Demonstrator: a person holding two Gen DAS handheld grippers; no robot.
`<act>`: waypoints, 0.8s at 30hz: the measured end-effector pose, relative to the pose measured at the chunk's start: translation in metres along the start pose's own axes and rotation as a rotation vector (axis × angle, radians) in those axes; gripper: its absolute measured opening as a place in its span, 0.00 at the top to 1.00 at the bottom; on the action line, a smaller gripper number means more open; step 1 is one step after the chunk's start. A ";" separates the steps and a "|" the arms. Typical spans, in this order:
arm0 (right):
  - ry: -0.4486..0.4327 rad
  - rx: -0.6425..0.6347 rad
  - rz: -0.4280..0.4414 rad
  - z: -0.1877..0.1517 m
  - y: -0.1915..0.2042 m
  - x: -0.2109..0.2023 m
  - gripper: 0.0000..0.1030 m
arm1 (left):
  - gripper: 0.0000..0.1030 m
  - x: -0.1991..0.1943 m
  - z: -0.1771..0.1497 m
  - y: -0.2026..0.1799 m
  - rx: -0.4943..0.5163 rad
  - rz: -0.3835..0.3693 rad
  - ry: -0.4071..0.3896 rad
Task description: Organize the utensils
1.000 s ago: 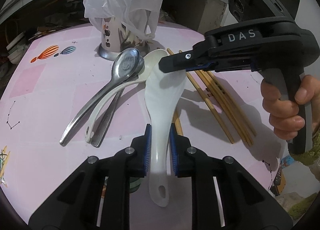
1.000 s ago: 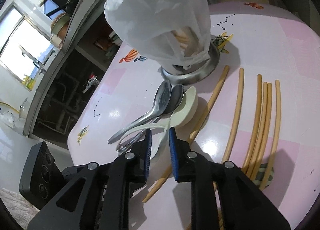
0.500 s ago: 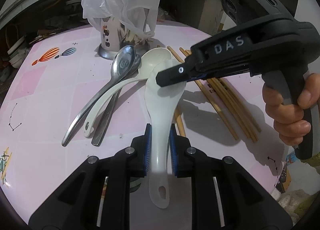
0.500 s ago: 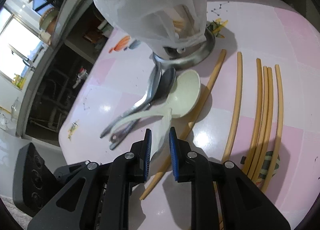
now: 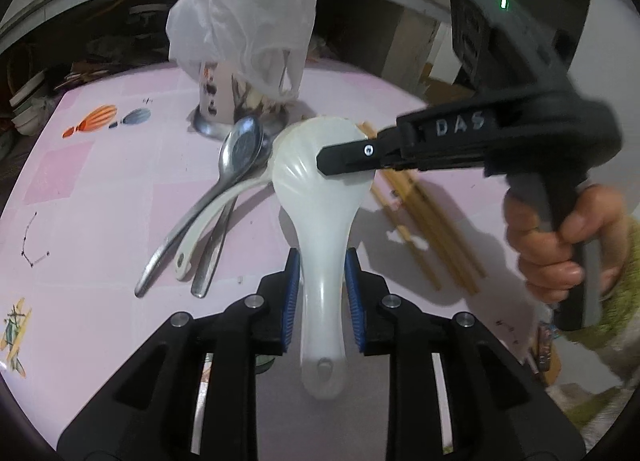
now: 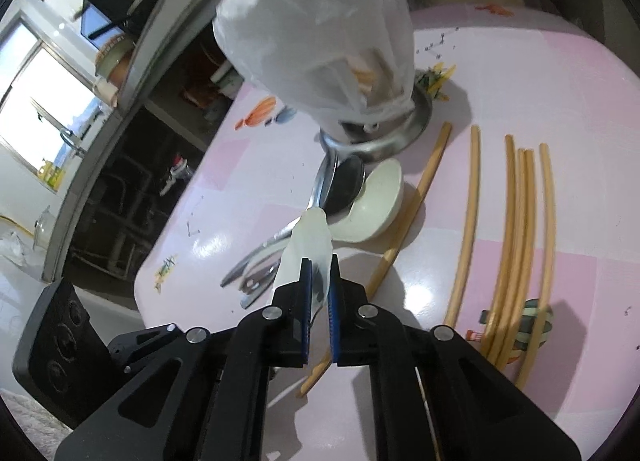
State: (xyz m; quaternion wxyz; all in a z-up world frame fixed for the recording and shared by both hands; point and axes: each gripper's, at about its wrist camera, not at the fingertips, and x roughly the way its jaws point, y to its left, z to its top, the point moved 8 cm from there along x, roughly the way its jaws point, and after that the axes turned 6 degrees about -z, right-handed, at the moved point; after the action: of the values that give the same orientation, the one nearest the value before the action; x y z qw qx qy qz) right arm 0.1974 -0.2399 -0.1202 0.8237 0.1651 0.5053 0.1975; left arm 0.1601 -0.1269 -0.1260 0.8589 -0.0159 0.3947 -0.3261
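A white plastic rice paddle [image 5: 320, 197] hangs above the pink table [image 5: 100, 189]. My right gripper [image 5: 326, 163] reaches in from the right and is shut on the edge of the paddle's blade [image 6: 310, 237]. The paddle's handle lies between the blue pads of my left gripper [image 5: 322, 261], whose jaws are opening; thin gaps show on both sides of the handle. Behind stands a metal utensil holder [image 5: 218, 101] under a white plastic bag [image 6: 320, 21]. Two metal spoons [image 5: 240, 149] and a cream spoon [image 5: 200, 229] lie in front of it.
Several wooden chopsticks [image 6: 508, 221] lie spread on the right of the table, one [image 6: 416, 201] slanting beside the cream spoon's bowl [image 6: 372, 209]. A hand [image 5: 552, 237] grips the right gripper's handle. The table's edge drops off at the left in the right wrist view.
My right gripper has come onto the paddle's blade and shut on it. My left gripper's pads have drawn apart around the handle, and the paddle has risen a little.
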 end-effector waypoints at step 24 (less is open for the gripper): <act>-0.063 0.169 0.106 -0.006 -0.055 -0.022 0.96 | 0.51 0.060 0.094 0.062 0.002 -0.016 0.126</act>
State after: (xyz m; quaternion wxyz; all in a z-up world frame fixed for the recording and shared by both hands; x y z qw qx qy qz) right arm 0.1913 -0.2981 -0.1320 0.8108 0.2664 0.4845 0.1920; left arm 0.2873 -0.1339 -0.1193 0.8297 0.0021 0.4474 -0.3338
